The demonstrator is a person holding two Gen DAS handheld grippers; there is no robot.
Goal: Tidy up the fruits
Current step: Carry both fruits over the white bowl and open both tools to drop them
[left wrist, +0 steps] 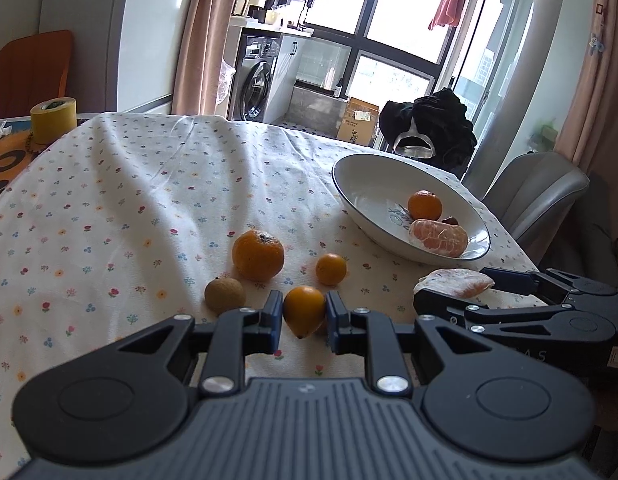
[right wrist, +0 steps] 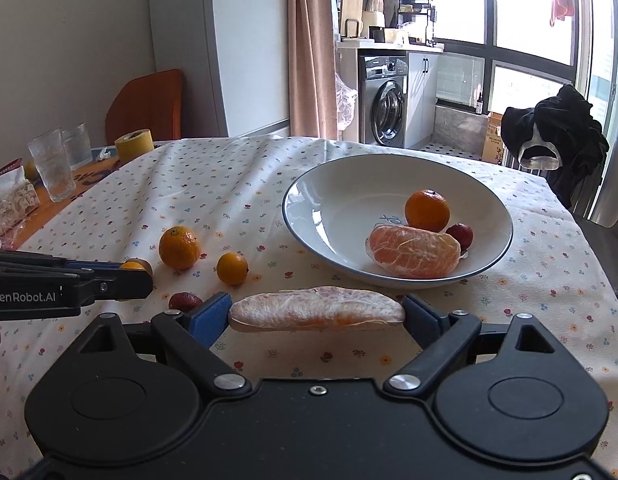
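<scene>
My left gripper is shut on a small pointed orange fruit just above the flowered cloth. Ahead of it lie a tangerine, a small round orange fruit and a brown longan. My right gripper is shut on a peeled citrus half, held lengthwise in front of the white bowl. The bowl holds a tangerine, a peeled citrus half and a small red fruit. Another red fruit lies by the right gripper's left finger.
A yellow tape roll and two glasses stand at the table's far left. A grey chair and a chair draped in black cloth stand past the right edge. Bare cloth stretches behind the fruits.
</scene>
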